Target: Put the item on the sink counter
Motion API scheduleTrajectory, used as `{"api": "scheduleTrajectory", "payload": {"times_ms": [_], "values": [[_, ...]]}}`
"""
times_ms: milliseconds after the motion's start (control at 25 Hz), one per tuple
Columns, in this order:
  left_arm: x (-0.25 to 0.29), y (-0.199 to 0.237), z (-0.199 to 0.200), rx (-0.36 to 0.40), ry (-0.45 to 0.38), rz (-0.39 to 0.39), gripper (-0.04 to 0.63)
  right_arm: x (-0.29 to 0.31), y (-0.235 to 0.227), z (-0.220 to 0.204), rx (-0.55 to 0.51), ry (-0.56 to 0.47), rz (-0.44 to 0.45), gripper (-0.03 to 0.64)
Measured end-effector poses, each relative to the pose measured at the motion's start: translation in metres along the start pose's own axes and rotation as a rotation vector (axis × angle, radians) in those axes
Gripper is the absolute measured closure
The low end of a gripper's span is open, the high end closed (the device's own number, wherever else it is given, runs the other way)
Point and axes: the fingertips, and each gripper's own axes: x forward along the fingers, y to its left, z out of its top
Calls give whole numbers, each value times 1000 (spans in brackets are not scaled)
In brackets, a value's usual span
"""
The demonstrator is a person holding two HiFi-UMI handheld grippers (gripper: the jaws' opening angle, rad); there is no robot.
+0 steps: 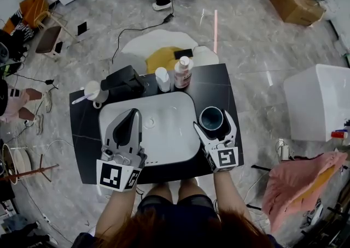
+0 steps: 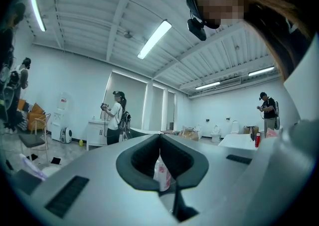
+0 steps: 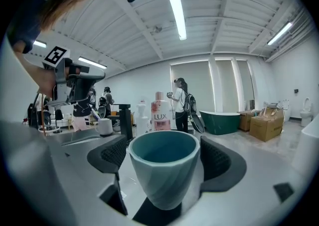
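Black sink counter [image 1: 83,132], R gripper [image 1: 214,123] low, prob. pinching teal cup [image 3: 163,175], L gripper [image 1: 133,113] pressed together over basin [image 1: 170,132].

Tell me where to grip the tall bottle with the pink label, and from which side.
Probably grip the pink-label bottle on its body below the cap, coming from the bare counter at its right, fingers front and back: it stands upright, and the white bottle crowds its left.

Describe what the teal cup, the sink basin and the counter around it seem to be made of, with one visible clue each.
The teal cup: probably matte ceramic or plastic; dull, swirl-ribbed wall.
The sink basin: likely glossy white ceramic; soft light reflections.
The counter: black polished stone or a lookalike; faint pale veins, sheen.
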Motion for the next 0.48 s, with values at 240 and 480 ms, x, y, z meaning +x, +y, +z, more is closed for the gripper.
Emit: {"api": "scheduleTrajectory", "payload": {"times_ms": [240,480], "values": [[-9,-4,14,10,-17,-9,574,-17,8,50,-3,-75,15,148],[-19,-5,39,21,-49,-7,574,-41,20,136,-68,-214,24,289]]}}
